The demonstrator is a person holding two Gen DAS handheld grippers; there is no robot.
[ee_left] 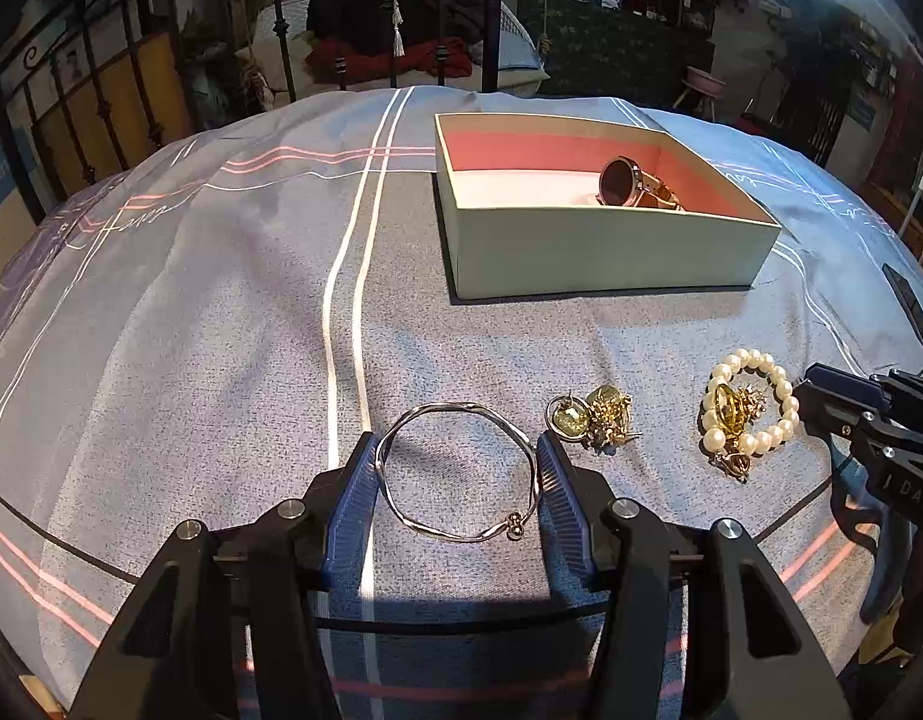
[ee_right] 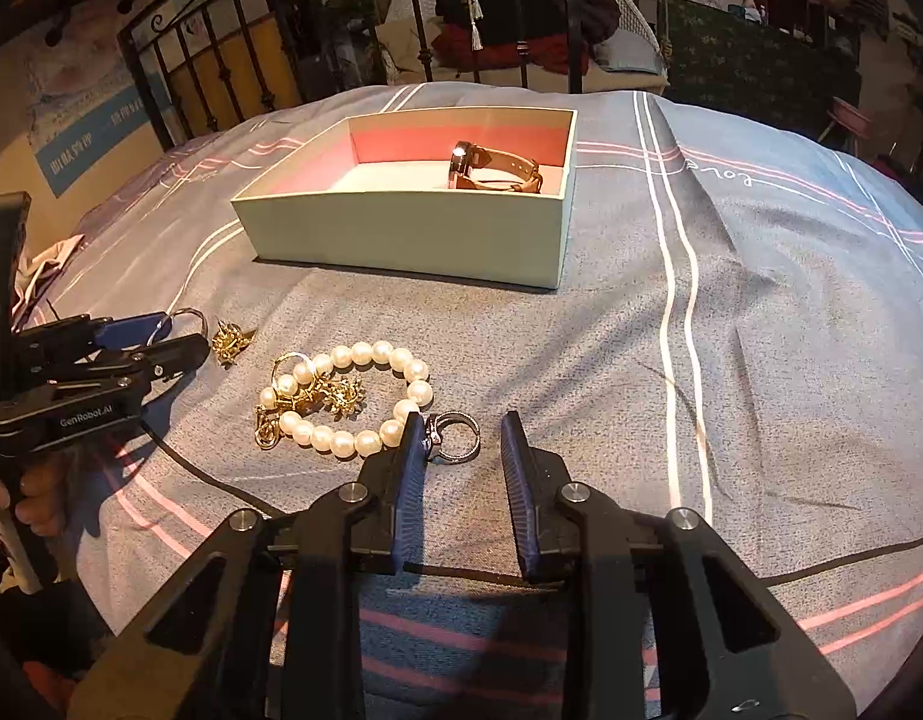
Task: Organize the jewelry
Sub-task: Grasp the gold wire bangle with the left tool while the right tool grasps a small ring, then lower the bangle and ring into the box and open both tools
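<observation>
A thin silver bangle (ee_left: 455, 531) lies on the grey-blue bedcover (ee_left: 221, 330). My left gripper (ee_left: 455, 441) is around it, and both blue pads touch its sides. A small silver ring (ee_right: 461, 441) lies between the fingers of my right gripper (ee_right: 461, 420). It rests against the left pad, and a gap shows to the right pad. A pearl bracelet (ee_right: 361, 353) with gold earrings (ee_right: 335, 390) inside its loop lies just left of the ring. More gold earrings (ee_left: 593, 420) with a green stone lie right of the bangle. A mint box (ee_left: 611, 252) with a pink inside holds a watch (ee_left: 620, 180).
The box stands farther back on the bed, beyond the loose jewelry. A black iron bed rail (ee_left: 101, 102) runs along the far left, with clothes piled behind it. In the right wrist view a hand (ee_right: 35, 504) holds the left gripper (ee_right: 182, 336) at the left edge.
</observation>
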